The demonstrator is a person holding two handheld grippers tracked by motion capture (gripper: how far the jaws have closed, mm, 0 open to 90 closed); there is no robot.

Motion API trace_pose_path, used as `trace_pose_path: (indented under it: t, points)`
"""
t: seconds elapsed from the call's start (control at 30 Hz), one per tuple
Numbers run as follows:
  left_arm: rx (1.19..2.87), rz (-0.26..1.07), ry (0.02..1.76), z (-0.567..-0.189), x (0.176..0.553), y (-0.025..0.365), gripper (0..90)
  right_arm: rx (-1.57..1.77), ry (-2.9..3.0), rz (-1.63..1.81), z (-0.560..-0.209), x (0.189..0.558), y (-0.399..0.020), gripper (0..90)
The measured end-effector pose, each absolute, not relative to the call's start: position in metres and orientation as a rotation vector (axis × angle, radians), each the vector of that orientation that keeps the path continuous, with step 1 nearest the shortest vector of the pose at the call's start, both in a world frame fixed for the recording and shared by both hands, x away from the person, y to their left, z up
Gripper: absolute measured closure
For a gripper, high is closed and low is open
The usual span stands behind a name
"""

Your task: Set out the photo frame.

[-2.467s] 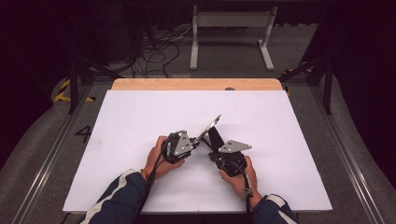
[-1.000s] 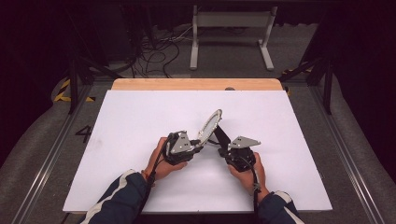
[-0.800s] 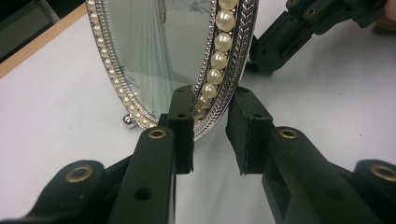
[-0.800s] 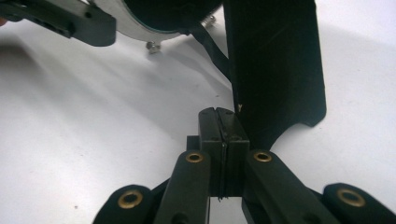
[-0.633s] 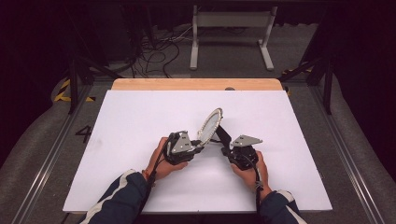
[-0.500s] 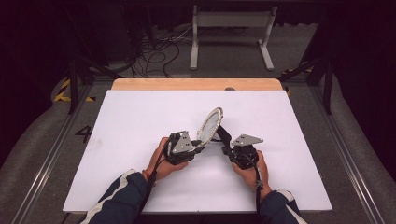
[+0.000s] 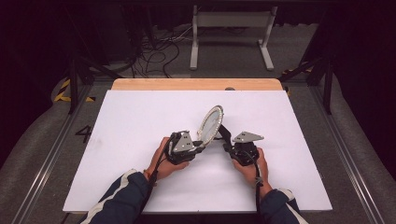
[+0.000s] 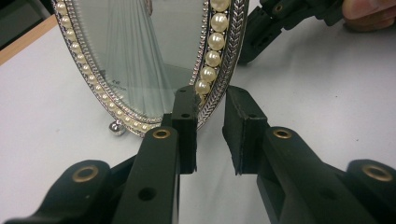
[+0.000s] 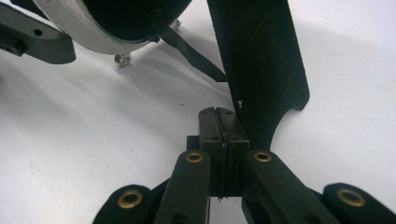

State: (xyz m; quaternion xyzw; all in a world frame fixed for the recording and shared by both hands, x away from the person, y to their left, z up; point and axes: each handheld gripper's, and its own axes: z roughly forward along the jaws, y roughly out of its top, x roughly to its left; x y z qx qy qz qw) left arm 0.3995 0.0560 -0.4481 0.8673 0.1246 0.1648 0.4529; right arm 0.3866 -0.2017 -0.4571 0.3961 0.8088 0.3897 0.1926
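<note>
While the oval pearl-rimmed frame (image 7: 210,125) stood tilted mid-counter (image 7: 140,116), the left gripper (image 8: 209,135) had just narrowed its fingers (image 8: 186,126) around its lower rim, one touching, and the right gripper (image 9: 223,140) stayed closed behind its black stand (image 9: 261,60).

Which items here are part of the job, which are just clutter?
In use:
oval pearl-trimmed frame, standing on the table
its black back stand
left hand-held gripper, jaws astride the frame's rim, not visibly clamped
right hand-held gripper, jaws shut beside the stand

Not in use:
white table sheet
floor cables
white metal rack
</note>
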Motion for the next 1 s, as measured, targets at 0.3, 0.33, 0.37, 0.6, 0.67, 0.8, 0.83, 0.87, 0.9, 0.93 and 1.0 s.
trace_pose_path:
  t: [0.3, 0.33, 0.37, 0.6, 0.67, 0.8, 0.83, 0.87, 0.9, 0.93, 1.0]
  points:
    - [2.128, 0.393, 0.320, -0.449, 0.400, 0.056, 75.9, 1.122, 2.275, 1.068, -0.459, 0.389, -0.201, 90.0]
    - [2.125, 0.392, 0.327, -0.449, 0.399, 0.056, 76.0, 1.124, 2.277, 1.067, -0.459, 0.389, -0.201, 90.0]
    - [2.123, 0.389, 0.331, -0.448, 0.398, 0.057, 76.8, 1.123, 2.275, 1.064, -0.459, 0.389, -0.201, 90.0]
    - [2.085, 0.355, 0.391, -0.439, 0.396, 0.077, 71.0, 1.111, 2.277, 1.048, -0.458, 0.391, -0.202, 90.0]
    - [2.093, 0.341, 0.403, -0.438, 0.393, 0.086, 70.6, 1.125, 2.274, 1.067, -0.458, 0.390, -0.203, 90.0]
    - [2.098, 0.339, 0.431, -0.437, 0.388, 0.110, 62.3, 1.077, 2.247, 1.141, -0.448, 0.382, -0.202, 86.5]
    - [2.097, 0.345, 0.442, -0.437, 0.387, 0.115, 59.7, 1.069, 2.239, 1.153, -0.445, 0.379, -0.201, 85.0]
    - [2.100, 0.351, 0.449, -0.438, 0.386, 0.120, 57.9, 1.059, 2.230, 1.180, -0.442, 0.377, -0.200, 82.3]
    - [2.100, 0.369, 0.460, -0.439, 0.384, 0.124, 56.0, 1.048, 2.226, 1.200, -0.440, 0.374, -0.199, 80.2]
    - [2.102, 0.386, 0.458, -0.439, 0.382, 0.128, 53.1, 1.033, 2.225, 1.207, -0.438, 0.372, -0.197, 79.5]
    - [2.103, 0.395, 0.455, -0.440, 0.381, 0.132, 50.2, 1.002, 2.232, 1.245, -0.435, 0.367, -0.194, 74.8]
